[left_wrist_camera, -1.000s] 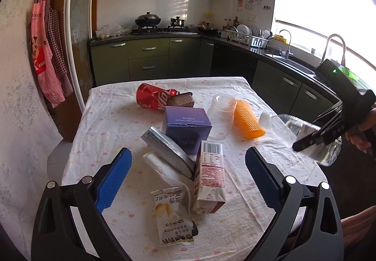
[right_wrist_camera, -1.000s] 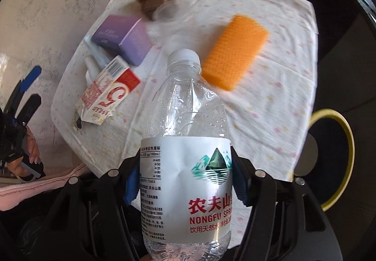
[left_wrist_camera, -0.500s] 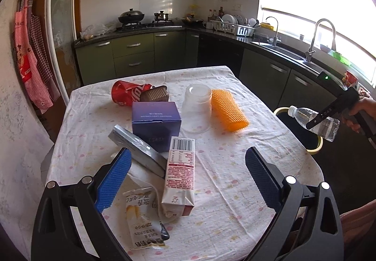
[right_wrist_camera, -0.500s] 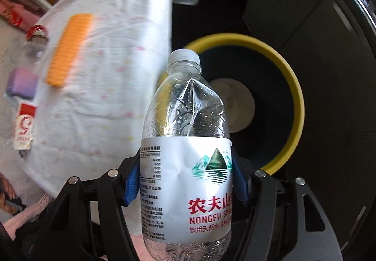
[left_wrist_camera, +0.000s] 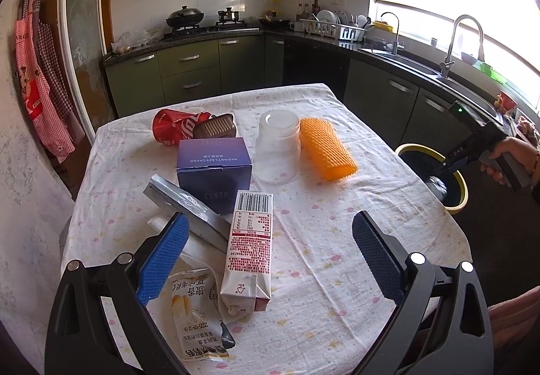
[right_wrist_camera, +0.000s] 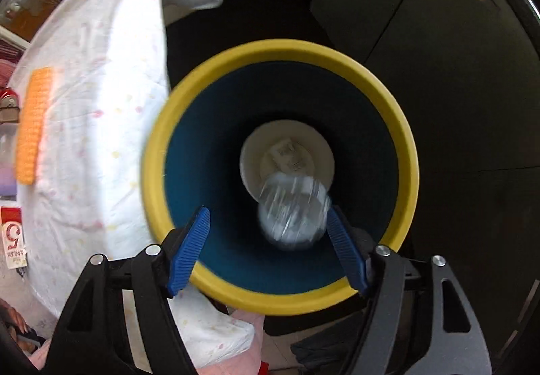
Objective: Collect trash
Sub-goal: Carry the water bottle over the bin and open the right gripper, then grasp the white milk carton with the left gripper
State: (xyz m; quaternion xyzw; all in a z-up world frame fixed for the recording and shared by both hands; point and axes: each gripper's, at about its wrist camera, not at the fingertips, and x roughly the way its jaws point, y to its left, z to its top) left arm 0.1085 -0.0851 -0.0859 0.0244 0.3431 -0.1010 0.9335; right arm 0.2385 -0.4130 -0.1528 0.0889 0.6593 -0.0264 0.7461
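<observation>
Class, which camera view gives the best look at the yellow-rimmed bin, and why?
The right wrist view: it looks straight down into the yellow-rimmed bin, showing the full rim, blue inside and a blurred bottle. The left wrist view shows only part of its rim past the table edge.

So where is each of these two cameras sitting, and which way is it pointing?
Left wrist: rides the left gripper, looking across the cluttered table into the kitchen; its open blue fingers frame the view, and the person's right hand shows at right.
Right wrist: rides the right gripper, pointing straight down into the yellow-rimmed bin, a blurred bottle between its open fingers.
Shared: bin, table, orange mesh sleeve.
</observation>
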